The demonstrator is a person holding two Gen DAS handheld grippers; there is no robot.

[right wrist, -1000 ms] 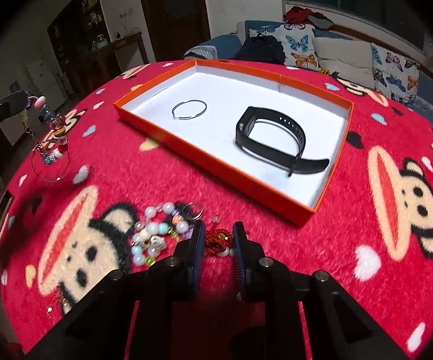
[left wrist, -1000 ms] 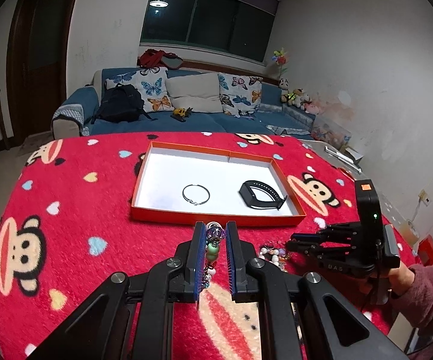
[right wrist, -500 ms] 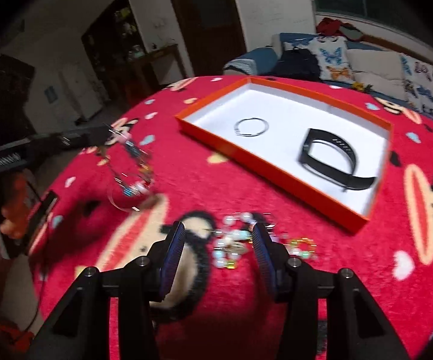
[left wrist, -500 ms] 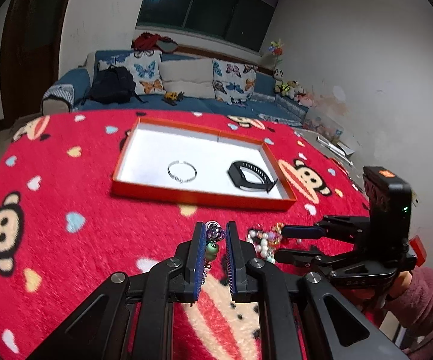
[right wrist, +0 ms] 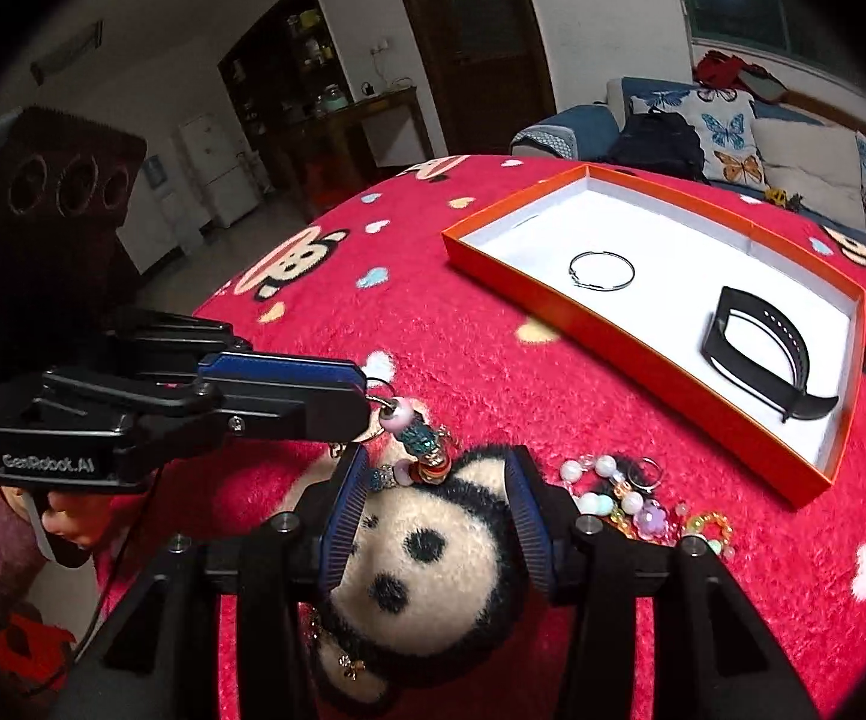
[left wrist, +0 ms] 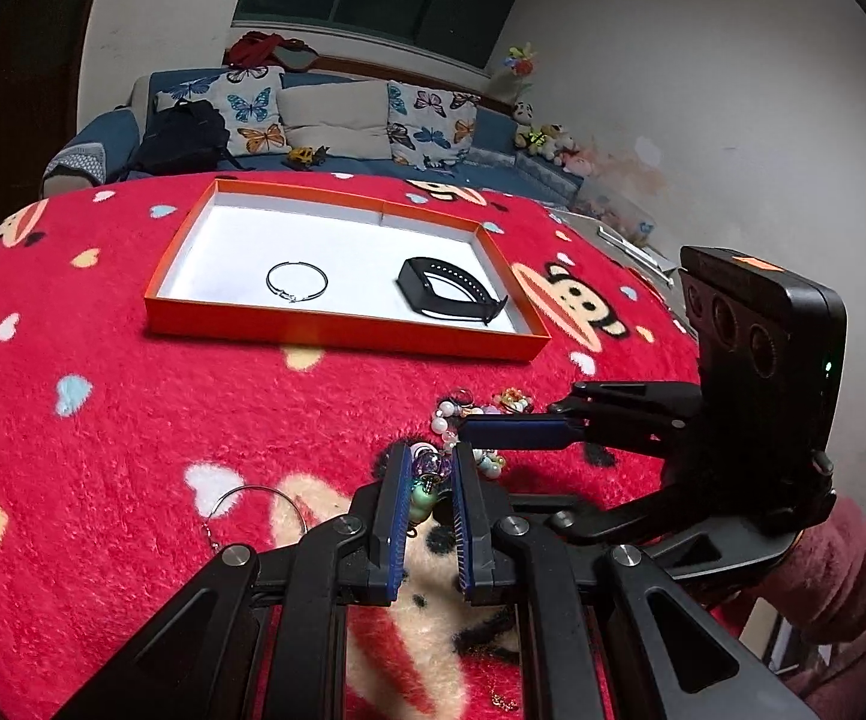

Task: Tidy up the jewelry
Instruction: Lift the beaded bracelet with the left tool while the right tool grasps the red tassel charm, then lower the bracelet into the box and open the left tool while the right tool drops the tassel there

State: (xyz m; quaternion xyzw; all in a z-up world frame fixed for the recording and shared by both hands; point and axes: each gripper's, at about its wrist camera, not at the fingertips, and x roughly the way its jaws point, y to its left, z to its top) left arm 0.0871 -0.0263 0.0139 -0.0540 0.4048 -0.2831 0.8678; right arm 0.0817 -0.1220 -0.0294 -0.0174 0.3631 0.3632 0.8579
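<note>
My left gripper [left wrist: 427, 468] is shut on a beaded charm bracelet [left wrist: 427, 477] and holds it low over the red monkey-print blanket [left wrist: 193, 396]; its thin ring end [left wrist: 253, 501] trails to the left. In the right wrist view the bracelet's beads [right wrist: 418, 450] hang between the fingers of my open right gripper [right wrist: 436, 483], next to the left gripper [right wrist: 289, 399]. The orange tray [left wrist: 343, 330] holds a silver hoop [left wrist: 297, 281] and a black wristband [left wrist: 451, 295]. A pile of loose beaded jewelry [right wrist: 631, 501] lies before the tray.
The tray's orange rim [right wrist: 631, 348] stands between the loose jewelry and the items inside. A blue sofa [left wrist: 325, 120] with cushions and a black backpack [left wrist: 184, 135] stands behind the table. The table's right edge drops off near a wall.
My right gripper has swung left from the loose jewelry pile and opened around the hanging bracelet. My left gripper has come lower and closer to the right one, still holding the bracelet.
</note>
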